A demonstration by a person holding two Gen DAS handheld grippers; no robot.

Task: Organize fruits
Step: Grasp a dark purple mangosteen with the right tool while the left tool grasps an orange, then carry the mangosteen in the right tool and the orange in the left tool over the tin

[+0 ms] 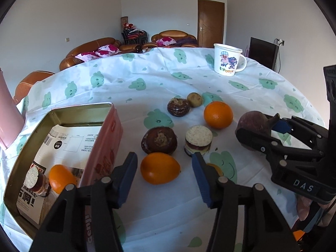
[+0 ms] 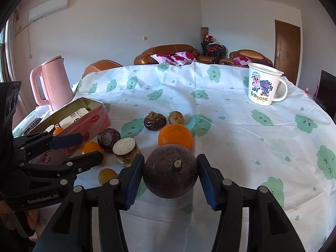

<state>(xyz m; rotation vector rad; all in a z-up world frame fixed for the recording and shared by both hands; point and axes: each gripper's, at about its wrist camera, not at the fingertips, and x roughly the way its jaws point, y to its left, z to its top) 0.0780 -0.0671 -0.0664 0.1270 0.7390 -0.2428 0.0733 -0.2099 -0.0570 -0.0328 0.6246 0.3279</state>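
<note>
My right gripper [image 2: 170, 173] is shut on a large dark brown round fruit [image 2: 170, 171], held above the tablecloth; it also shows in the left wrist view [image 1: 252, 124]. My left gripper [image 1: 164, 176] is open and empty, just in front of an orange [image 1: 159, 168]. A second orange [image 1: 218, 114], two dark brown fruits [image 1: 159, 140] [image 1: 178, 106], a small tan fruit [image 1: 194, 99] and a small layered jar [image 1: 198, 139] lie beyond. The pink tin box [image 1: 105, 147] at left holds an orange [image 1: 59, 177] and a jar [image 1: 36, 181].
A white cartoon mug [image 2: 265, 85] stands at the far right of the table. A pink kettle [image 2: 51, 84] stands behind the tin. A small yellow fruit [image 2: 107, 175] lies near my left gripper [image 2: 73, 149]. Sofas stand beyond the table edge.
</note>
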